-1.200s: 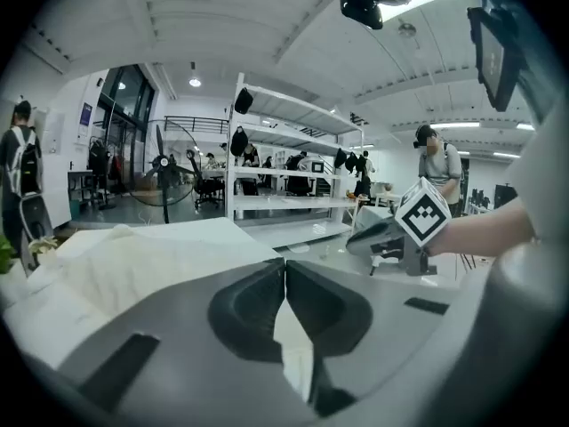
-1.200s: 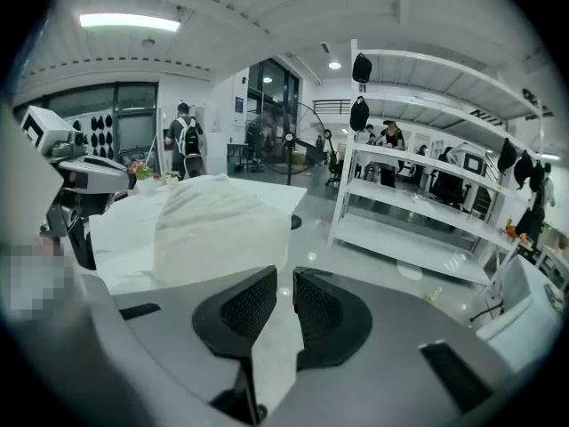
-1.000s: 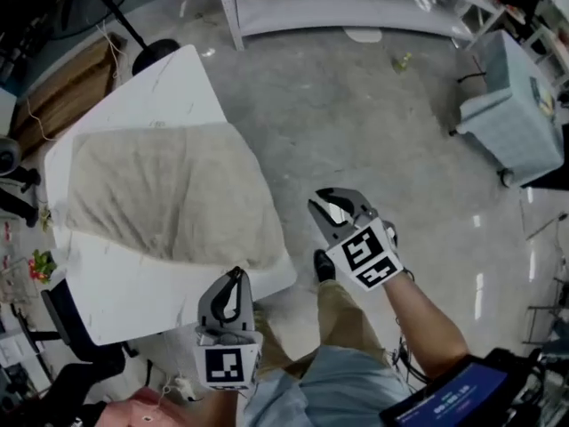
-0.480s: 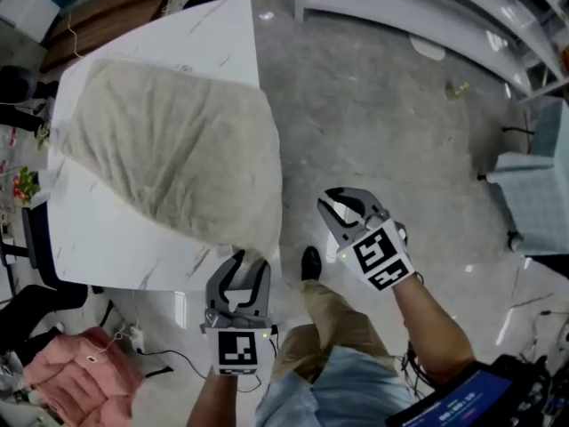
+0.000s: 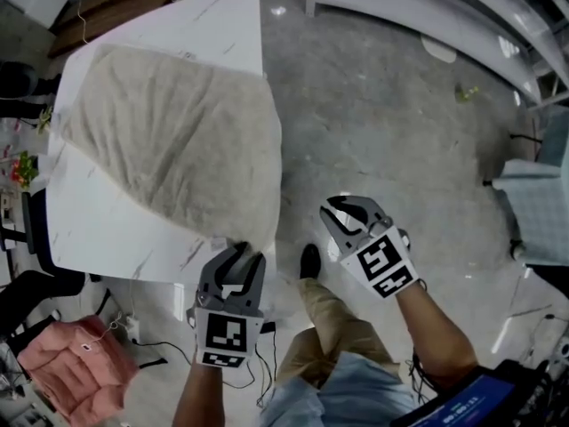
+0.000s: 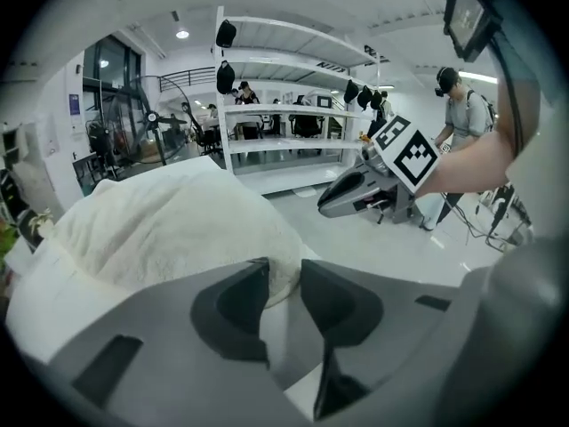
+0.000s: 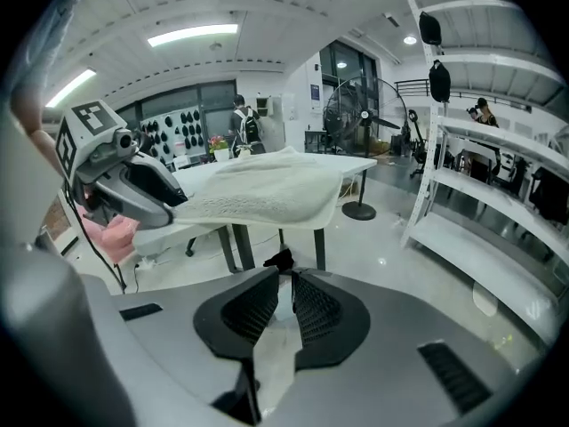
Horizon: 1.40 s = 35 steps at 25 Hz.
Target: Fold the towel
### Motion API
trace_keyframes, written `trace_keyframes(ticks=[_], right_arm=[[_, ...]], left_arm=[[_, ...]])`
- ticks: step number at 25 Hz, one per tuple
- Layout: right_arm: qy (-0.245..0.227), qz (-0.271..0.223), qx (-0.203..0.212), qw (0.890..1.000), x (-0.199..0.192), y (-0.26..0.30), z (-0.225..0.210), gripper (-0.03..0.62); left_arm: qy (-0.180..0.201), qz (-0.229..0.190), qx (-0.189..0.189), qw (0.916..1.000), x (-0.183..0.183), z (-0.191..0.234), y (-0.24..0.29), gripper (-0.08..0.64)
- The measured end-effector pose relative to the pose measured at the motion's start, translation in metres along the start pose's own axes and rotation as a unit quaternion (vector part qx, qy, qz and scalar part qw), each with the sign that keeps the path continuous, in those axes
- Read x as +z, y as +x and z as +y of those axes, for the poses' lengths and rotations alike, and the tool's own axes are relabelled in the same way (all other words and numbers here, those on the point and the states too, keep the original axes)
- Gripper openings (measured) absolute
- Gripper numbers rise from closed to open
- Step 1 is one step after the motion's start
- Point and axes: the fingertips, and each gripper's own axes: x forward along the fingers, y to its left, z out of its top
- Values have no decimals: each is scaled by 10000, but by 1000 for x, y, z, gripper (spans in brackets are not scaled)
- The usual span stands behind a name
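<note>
**Friend:** What is your left gripper doing?

**Me:** My left gripper (image 5: 245,256) has its jaws apart, and they are closing. The corner (image 6: 281,278) of the towel (image 5: 169,132) sits right at the tips, between them. The pads don't squeeze it yet.

**Friend:** Where's the rest of the towel?

**Me:** Ahead of that gripper, spread out on the table (image 5: 98,229). Only this corner hangs over the near edge.

**Friend:** How do you grab it well?

**Me:** I think I should push in a bit more first. Then the pads bite a good bit of cloth, not just the fluffy tip. Then I squeeze tight. A thin pinch could slip when I lift.

**Friend:** And your right gripper?

**Me:** My right gripper (image 5: 329,206) is off to the right of the left one, over the floor (image 5: 382,105), well away from the towel. Its jaws are almost together, with a thin gap and nothing inside. I guess it needs to open and go to another corner. Then both corners lift together and the fold comes out straight.
</note>
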Motion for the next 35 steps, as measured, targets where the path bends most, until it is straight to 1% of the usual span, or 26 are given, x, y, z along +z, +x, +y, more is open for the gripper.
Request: trace_keyframes(ticks=[2, 5, 7, 9, 11, 13, 16, 19, 22, 24, 26, 27, 29, 33, 35], right_arm=[[-66, -11, 108, 9999, 1, 1, 6, 61], [-256, -104, 268, 9993, 8, 2, 14, 69], [-315, -222, 360, 9986, 19, 3, 18, 79], [-326, -340, 461, 9978, 31, 6, 22, 118], [-389, -449, 468, 9971, 46, 10, 23, 172], [-523, -569, 347, 9964, 63, 15, 20, 202], [-633, -617, 195, 9959, 79, 27, 17, 225], [-716, -608, 71, 9956, 89, 36, 11, 244], [-811, -628, -128, 9946, 95, 42, 7, 257], [-950, -615, -302, 9931, 96, 49, 4, 264], [-1082, -646, -472, 9909, 96, 56, -3, 265], [-1111, -704, -519, 9900, 97, 59, -6, 262], [-1145, -815, -565, 9885, 97, 61, -12, 276], [-1406, -879, -629, 9841, 101, 63, -14, 258], [-1467, -901, -647, 9829, 104, 66, -14, 238]], left_arm=[[-116, 52, 131, 9998, 0, 8, 1, 37], [-570, 39, -49, 9984, 6, 14, -3, 34], [-768, -71, -127, 9969, 20, 19, -12, 35], [-850, -190, -146, 9961, 38, 24, -24, 35], [-915, -298, -176, 9952, 57, 29, -34, 35], [-987, -369, -238, 9942, 73, 34, -42, 35], [-1139, -443, -308, 9920, 93, 44, -51, 35], [-1387, -536, -362, 9882, 115, 55, -61, 35], [-1509, -664, -415, 9854, 137, 64, -70, 35], [-1641, -772, -515, 9821, 147, 68, -74, 35], [-1759, -846, -623, 9788, 153, 71, -76, 35], [-1798, -875, -662, 9776, 155, 73, -77, 37], [-1866, -883, -716, 9758, 155, 76, -78, 37], [-1948, -855, -737, 9743, 155, 83, -81, 35], [-1988, -842, -750, 9735, 155, 84, -81, 37]])
